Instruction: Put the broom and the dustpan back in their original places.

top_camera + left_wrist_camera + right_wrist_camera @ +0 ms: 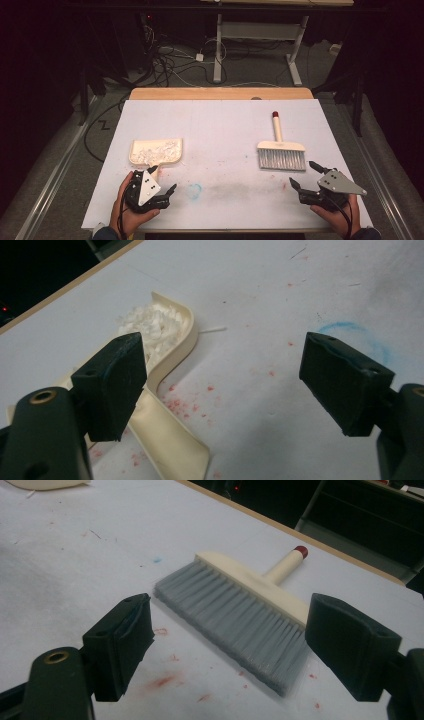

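The dustpan (156, 152) lies at the left centre of the high view on the white table cover (220, 125), its tray full of white scraps (152, 149) and its handle pointing down toward your left gripper (161, 181). That gripper's jaws stand wide apart and grip nothing; in the left gripper view one pad (112, 385) hangs over the dustpan handle (170, 437), and whether it touches is hard to tell. The brush (280, 152) rests at the right centre, bristles toward you, red-tipped handle pointing away. Your right gripper (306, 175) sits just below it, jaws spread wide and empty, with the grey bristles (240, 622) lying ahead of them.

Risks, as a judgement: if you bump or tilt the dustpan while taking its handle, the loose scraps could spill back onto the cover. If you close on the soft bristles instead of the brush's head or handle, the brush may slip or twist.

Hard to make out: the dustpan's handle end is partly covered by the left gripper in the high view. The room beyond the table is dark. Faint red specks and a blue mark stain the cover near the bottom centre.
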Motion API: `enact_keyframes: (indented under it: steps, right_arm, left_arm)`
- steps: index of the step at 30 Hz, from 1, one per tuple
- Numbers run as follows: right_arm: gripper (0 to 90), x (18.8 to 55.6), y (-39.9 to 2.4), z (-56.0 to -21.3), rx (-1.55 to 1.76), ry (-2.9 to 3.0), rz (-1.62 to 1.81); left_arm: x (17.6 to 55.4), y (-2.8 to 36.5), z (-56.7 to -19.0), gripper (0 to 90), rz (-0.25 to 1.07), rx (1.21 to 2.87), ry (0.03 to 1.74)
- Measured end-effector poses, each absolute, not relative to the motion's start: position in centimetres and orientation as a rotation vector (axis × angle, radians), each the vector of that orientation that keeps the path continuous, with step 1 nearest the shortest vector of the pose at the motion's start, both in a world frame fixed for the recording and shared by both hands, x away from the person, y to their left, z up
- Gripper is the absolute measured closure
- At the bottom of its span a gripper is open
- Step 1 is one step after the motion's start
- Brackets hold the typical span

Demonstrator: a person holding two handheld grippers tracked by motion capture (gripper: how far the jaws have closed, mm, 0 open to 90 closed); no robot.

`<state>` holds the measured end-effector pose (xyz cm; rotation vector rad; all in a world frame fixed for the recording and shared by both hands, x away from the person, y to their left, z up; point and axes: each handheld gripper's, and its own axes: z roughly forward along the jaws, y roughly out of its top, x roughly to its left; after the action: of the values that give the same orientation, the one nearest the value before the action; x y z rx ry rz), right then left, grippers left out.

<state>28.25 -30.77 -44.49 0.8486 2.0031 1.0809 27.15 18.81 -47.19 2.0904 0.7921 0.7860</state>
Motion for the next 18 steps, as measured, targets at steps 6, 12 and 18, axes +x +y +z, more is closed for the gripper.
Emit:
enact_keyframes:
  steps: [6, 12, 18]
  right_arm:
    - [18.1, 28.33, -30.78, -44.51, 0.852, 2.005, 1.085]
    - [17.8, 28.43, -30.72, -44.51, 0.846, 2.009, 1.084]
    - [17.8, 28.46, -30.64, -44.53, 0.846, 2.014, 1.079]
  left_arm:
    - [27.28, 18.6, -47.3, 17.9, 0.785, 2.1, 0.79]
    - [27.27, 18.56, -47.36, 17.9, 0.78, 2.103, 0.791]
    - [27.39, 18.57, -47.38, 17.9, 0.777, 2.104, 0.792]
